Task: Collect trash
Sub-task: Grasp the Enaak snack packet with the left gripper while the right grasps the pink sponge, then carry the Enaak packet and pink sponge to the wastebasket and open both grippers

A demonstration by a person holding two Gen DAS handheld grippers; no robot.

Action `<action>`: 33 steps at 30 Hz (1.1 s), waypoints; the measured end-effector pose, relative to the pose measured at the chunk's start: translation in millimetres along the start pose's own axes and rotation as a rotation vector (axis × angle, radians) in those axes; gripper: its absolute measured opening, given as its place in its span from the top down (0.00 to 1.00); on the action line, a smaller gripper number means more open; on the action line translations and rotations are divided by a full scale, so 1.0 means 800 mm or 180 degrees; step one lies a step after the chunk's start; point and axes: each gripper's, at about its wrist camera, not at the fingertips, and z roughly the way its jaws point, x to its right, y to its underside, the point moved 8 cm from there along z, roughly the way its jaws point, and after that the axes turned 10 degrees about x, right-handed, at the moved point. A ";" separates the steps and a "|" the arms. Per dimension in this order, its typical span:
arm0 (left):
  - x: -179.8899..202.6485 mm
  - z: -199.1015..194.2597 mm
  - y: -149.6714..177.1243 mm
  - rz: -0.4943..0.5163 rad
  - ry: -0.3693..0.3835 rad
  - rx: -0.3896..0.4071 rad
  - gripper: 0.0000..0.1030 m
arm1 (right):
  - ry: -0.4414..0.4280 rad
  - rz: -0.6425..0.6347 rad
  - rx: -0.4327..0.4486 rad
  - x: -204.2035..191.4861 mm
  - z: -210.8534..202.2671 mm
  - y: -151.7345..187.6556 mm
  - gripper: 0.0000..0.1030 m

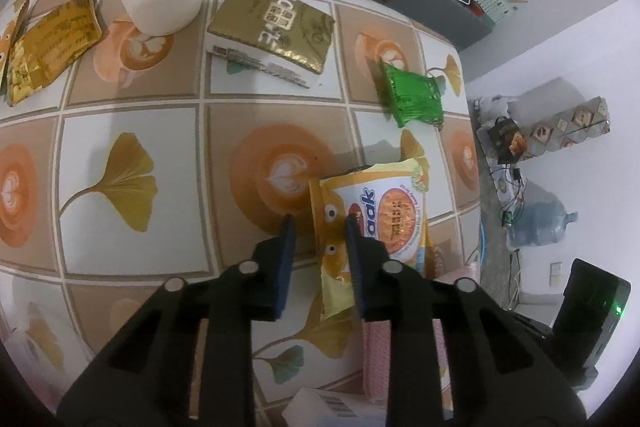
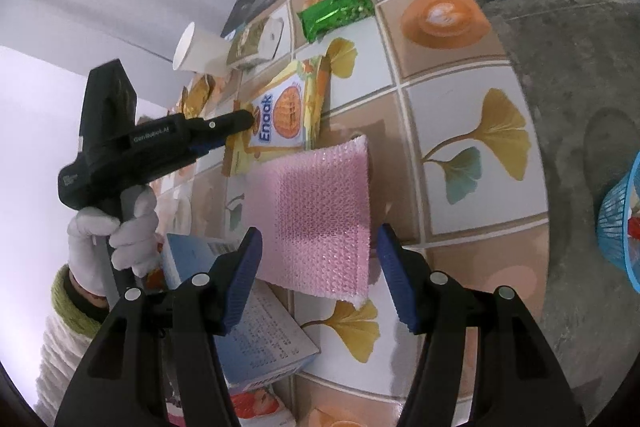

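Left wrist view first. Shows the left tongs [image 1: 319, 223] at lower centre, narrowed to a slim gap and set astride the left edge of the wrapper [image 1: 384, 215]. Puts the left-hand pad over bare table [image 1: 132, 107] just beside that edge and the right-hand pad over the printed face. Leaves a strip of cloth visible between left pad and foil, so reads as not yet pinching: nothing held, by the look of it. Finds the wrapper flat at lower right of centre, long axis running up the frame, roughly in line with the tongs, with most of its body off to their right. Suggests a squeeze on the spot, or a small shift right for a deeper bite. Turns to the right wrist view: shows the right tongs [image 2: 319, 229] at lower centre, about half spread and empty, with the pink sheet [image 2: 316, 195] just ahead between the two pads and touching neither. Places the wrapper beyond that sheet, upper centre, so nearer the left hand. Notes a blue basket [image 2: 616, 219] at the right edge, off the table.
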 end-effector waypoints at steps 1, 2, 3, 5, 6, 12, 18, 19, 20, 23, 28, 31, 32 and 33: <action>-0.002 0.001 0.001 0.0000 -0.0019 -0.0012 0.83 | 0.0010 -0.0023 -0.0014 -0.001 0.004 0.001 0.44; -0.003 0.002 0.001 0.0000 -0.0032 -0.0017 0.86 | 0.0016 -0.0047 -0.0022 -0.002 0.008 0.001 0.44; -0.004 0.003 0.001 -0.0004 -0.0036 -0.0023 0.88 | 0.0016 -0.0070 -0.0013 -0.003 0.008 0.002 0.43; -0.004 0.003 0.002 0.0004 -0.0031 -0.0033 0.92 | 0.0038 -0.0140 -0.0002 -0.007 0.010 0.002 0.44; -0.003 0.003 0.003 0.0027 -0.0026 -0.0033 0.94 | 0.0057 -0.0166 0.0003 -0.009 0.011 0.003 0.44; 0.001 -0.002 0.001 0.0108 -0.0011 0.0013 0.99 | 0.0133 -0.0314 -0.0010 -0.016 0.013 0.009 0.53; 0.004 -0.013 -0.007 0.0078 0.0042 0.0141 0.99 | 0.0126 -0.0313 0.0031 -0.015 0.006 0.010 0.61; 0.005 -0.015 -0.008 0.0073 0.0049 0.0168 0.99 | 0.0115 -0.0304 0.0043 -0.015 0.004 0.009 0.63; 0.006 -0.018 -0.009 0.0072 0.0052 0.0196 0.99 | 0.0107 -0.0292 0.0059 -0.015 0.002 0.008 0.63; 0.011 -0.027 -0.014 0.0083 0.0071 0.0295 1.00 | 0.0107 -0.0274 0.0116 -0.013 -0.003 0.004 0.65; 0.022 -0.048 -0.026 0.0092 0.0166 0.0495 1.00 | 0.0072 -0.0189 0.0234 -0.009 -0.013 -0.005 0.69; 0.027 -0.060 -0.032 0.0094 0.0202 0.0587 1.00 | 0.0017 -0.0104 0.0295 -0.005 -0.019 -0.011 0.70; 0.028 -0.063 -0.034 0.0095 0.0213 0.0607 1.00 | 0.0008 -0.0084 0.0318 -0.004 -0.022 -0.012 0.70; 0.029 -0.068 -0.036 0.0091 0.0231 0.0649 1.00 | -0.0001 -0.0072 0.0336 -0.004 -0.025 -0.013 0.70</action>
